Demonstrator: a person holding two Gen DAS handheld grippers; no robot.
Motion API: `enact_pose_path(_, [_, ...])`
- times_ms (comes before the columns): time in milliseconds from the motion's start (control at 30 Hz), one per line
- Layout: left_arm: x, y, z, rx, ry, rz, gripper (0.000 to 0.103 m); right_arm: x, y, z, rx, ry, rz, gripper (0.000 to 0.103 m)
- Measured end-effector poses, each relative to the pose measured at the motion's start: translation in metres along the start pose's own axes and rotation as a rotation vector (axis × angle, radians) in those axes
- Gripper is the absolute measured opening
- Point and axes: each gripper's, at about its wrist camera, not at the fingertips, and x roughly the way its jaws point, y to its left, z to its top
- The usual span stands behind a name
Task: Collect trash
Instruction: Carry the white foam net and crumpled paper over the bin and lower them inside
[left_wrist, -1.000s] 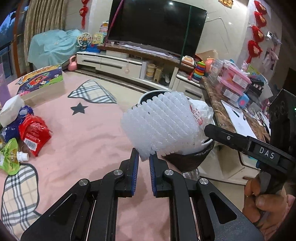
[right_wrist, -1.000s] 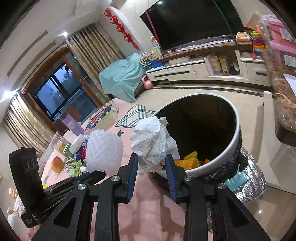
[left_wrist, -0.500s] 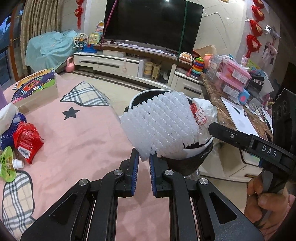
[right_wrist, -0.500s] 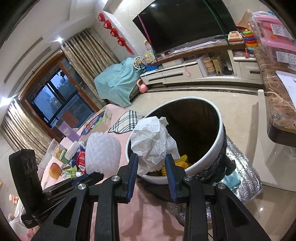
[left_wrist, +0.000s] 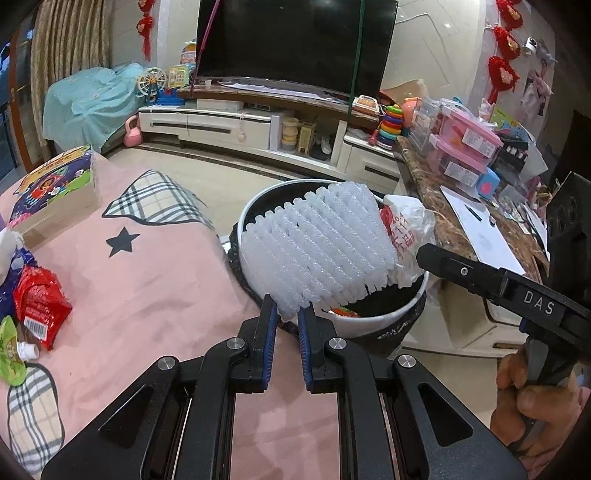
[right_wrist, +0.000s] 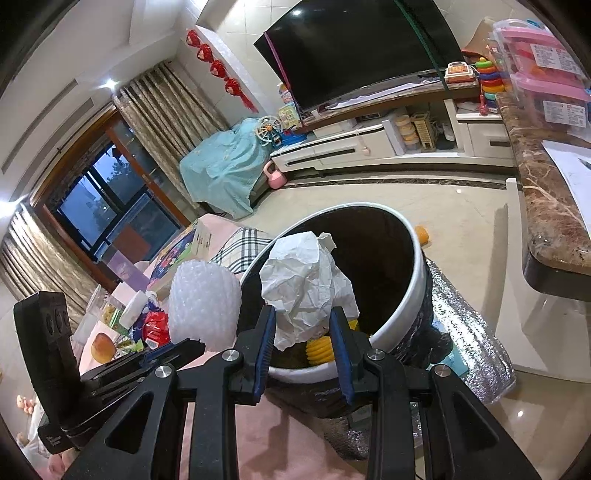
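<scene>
Pinching foam netting (left_wrist: 317, 247) in my left gripper (left_wrist: 287, 317), crumpled paper (right_wrist: 306, 288) in my right gripper (right_wrist: 302, 325); releasing early risks missing the bin (right_wrist: 413, 291) at twelve o'clock.

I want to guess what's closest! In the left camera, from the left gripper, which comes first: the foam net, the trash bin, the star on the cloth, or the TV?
1. Foam net: pinched between the left gripper's fingers.
2. Trash bin: just ahead, under the net.
3. Star: on the pink cloth, off to the left.
4. TV: far back, against the wall.
</scene>
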Motion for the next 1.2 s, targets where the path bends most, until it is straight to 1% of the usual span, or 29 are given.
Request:
enact_pose_path(633, [0.023,-0.01,0.019,0.029,0.024,0.01,0.011,0.008,-0.013,0.018,0.011,-0.004,-0.034,0.03])
enact_pose_path(1200, [0.04,-0.009,0.026,0.03,0.051,0.017,0.012,0.021,-0.02,0.024,0.018,0.021,-0.04,0.031])
